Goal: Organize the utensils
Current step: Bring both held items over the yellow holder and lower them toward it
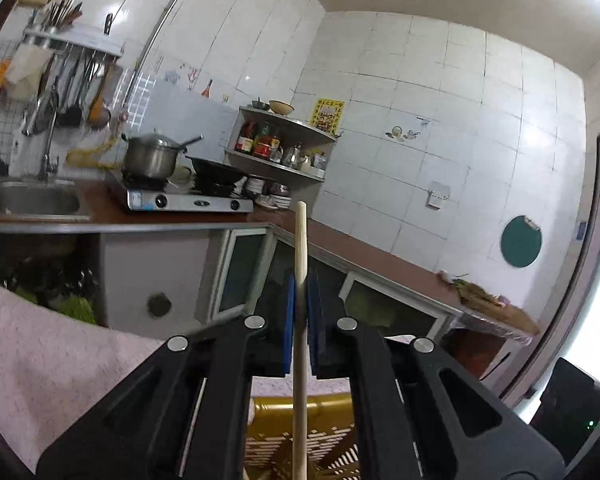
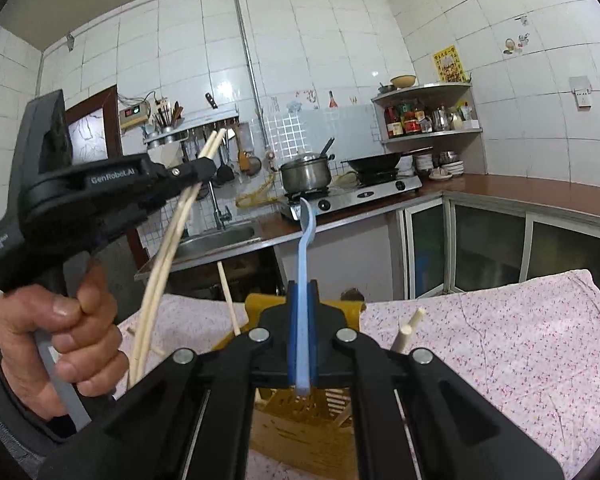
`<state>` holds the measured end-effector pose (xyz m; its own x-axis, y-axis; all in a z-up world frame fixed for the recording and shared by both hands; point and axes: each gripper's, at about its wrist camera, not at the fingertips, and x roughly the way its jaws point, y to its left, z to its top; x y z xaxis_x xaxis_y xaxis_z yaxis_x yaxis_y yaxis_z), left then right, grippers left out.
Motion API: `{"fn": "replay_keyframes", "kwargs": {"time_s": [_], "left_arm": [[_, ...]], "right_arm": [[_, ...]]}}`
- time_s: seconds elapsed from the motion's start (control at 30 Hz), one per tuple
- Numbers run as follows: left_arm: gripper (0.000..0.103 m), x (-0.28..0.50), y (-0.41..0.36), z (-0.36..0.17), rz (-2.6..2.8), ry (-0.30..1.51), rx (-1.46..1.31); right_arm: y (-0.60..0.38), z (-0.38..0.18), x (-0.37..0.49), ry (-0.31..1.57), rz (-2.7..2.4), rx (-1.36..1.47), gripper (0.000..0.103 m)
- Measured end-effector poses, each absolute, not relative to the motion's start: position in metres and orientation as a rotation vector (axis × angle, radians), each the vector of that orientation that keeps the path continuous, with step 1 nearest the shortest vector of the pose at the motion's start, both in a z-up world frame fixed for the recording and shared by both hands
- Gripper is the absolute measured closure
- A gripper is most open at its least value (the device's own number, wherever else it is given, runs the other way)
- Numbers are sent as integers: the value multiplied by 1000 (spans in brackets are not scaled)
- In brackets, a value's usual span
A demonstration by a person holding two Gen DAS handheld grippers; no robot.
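Chopsticks (image 2: 168, 240) are clamped upright in the left gripper (image 1: 300, 312), a blue spoon (image 2: 304, 280) likewise in the right gripper (image 2: 302, 320); the yellow basket (image 2: 300, 432), apparently directly below, is nearer the right.

Stove: steel two-burner gas stove (image 2: 360, 194) on the brown counter (image 2: 520, 192).
Pots: lidded steel pot (image 2: 306, 172), black wok (image 2: 374, 162).
Corner shelf (image 2: 432, 130): bottles, perhaps sauces.
Sink: steel basin (image 1: 30, 200).

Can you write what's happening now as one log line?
left gripper: shut on chopsticks | right gripper: shut on blue spoon | above yellow basket
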<state>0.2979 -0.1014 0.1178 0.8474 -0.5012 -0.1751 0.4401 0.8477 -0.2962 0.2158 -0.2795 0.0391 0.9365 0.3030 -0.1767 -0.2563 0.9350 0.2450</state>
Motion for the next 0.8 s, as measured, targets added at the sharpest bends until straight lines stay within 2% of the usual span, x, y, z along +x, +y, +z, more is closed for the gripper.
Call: {"fn": "replay_keyframes", "kwargs": {"time_s": [0.27,0.8], "left_arm": [[99,282,-77,116,-486,309,-285],[99,232,-65,95,-450,383,-281]], "right_arm": [[-293,56,166,313,338,59,99],[-303,29,157,533,312,155,98]]}}
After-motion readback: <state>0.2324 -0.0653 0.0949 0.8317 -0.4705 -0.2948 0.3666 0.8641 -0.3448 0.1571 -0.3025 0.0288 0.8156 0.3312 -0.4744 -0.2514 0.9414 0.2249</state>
